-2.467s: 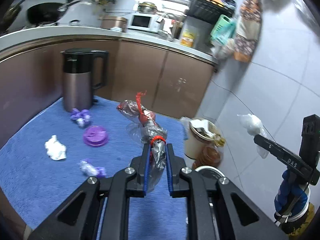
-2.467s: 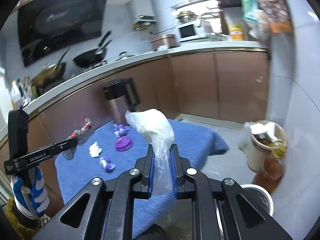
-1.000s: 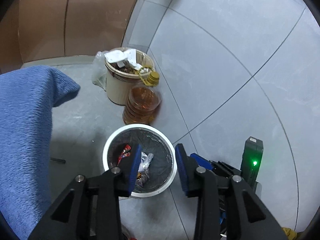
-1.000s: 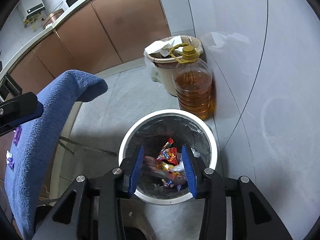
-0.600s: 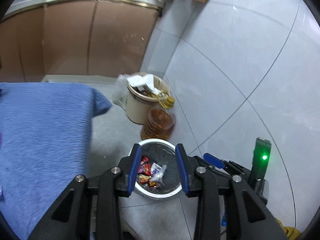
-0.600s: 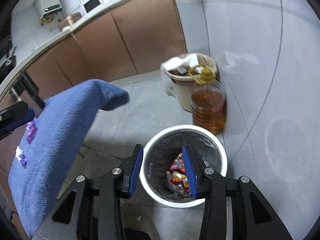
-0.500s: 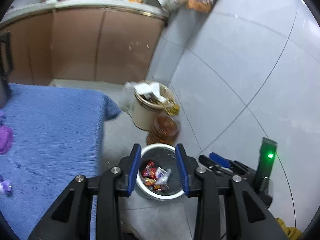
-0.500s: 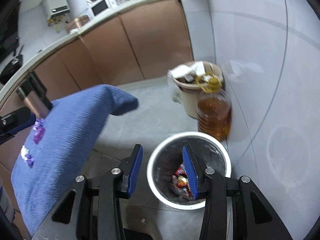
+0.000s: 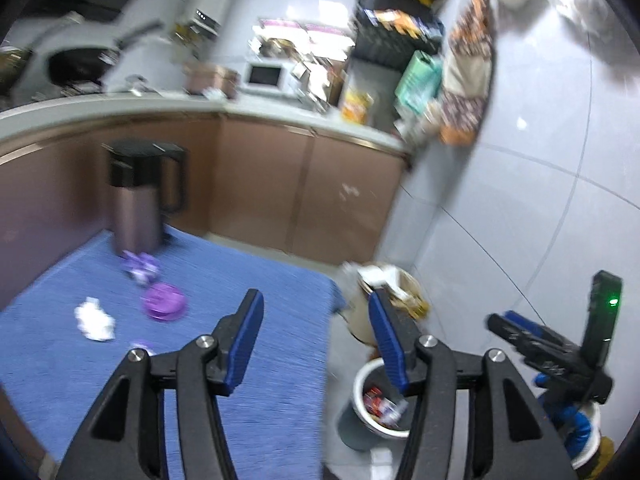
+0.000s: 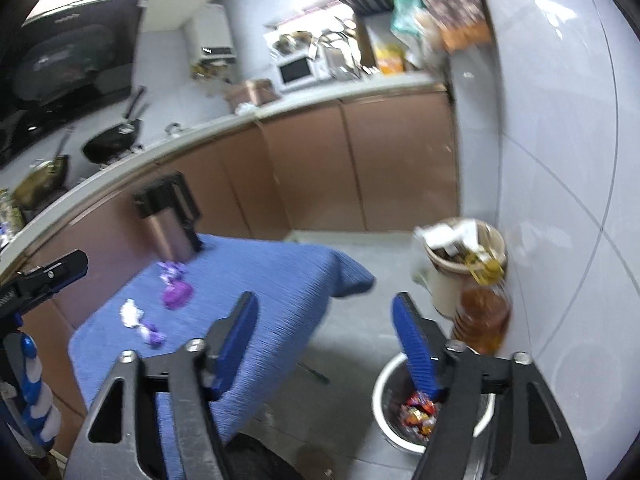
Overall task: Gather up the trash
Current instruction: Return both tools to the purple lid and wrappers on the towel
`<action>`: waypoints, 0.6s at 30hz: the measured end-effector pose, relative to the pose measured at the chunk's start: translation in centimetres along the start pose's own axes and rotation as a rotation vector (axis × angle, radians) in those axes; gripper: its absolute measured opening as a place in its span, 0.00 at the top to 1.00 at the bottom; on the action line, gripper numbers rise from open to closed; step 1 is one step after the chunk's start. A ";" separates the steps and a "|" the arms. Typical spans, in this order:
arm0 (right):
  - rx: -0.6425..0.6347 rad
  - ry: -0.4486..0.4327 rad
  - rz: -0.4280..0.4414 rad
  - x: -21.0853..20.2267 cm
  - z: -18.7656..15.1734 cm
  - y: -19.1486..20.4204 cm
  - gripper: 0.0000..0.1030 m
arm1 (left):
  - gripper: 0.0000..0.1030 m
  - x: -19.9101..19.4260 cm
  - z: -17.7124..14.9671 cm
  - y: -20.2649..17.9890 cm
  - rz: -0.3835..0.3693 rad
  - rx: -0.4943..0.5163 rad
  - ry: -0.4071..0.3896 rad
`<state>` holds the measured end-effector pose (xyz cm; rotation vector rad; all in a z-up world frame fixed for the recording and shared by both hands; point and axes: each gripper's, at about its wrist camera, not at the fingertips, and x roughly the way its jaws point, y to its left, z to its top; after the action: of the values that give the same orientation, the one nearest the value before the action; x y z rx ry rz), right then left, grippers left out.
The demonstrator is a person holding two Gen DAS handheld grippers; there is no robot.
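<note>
Purple wrappers (image 9: 140, 266), purple lid (image 9: 164, 302), white paper wad (image 9: 94, 322) scattered on blue cloth (image 9: 276, 360), in front of kettle (image 9: 140, 196). Likely feather-light, soft, crushable (lid alone stiff); best pinched at bunched middle, lid by rim. Left gripper (image 9: 314, 340) jaws just widened, nothing between. Right gripper (image 10: 324, 338) likewise spread, empty. White bin (image 10: 390, 376) on floor beside cloth's edge, bright wrappers inside. Oil bottle (image 10: 484, 316) and tan bucket (image 10: 444, 284) behind bin, against wall.
</note>
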<state>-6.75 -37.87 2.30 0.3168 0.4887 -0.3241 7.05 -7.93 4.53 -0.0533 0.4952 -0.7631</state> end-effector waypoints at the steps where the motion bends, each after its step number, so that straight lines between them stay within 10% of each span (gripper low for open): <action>1: -0.015 -0.015 0.015 -0.7 0.3 0.8 0.22 | 0.49 -1.5 0.1 0.7 0.034 -0.006 -0.024; 18: -0.136 -0.200 0.136 -5.6 3.1 6.9 0.00 | 0.41 -11.2 -0.8 10.7 0.318 -0.114 -0.102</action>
<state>-7.63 -31.49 9.20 0.1814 0.2890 -0.1861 6.76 7.52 6.06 -0.1161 0.4363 -0.4180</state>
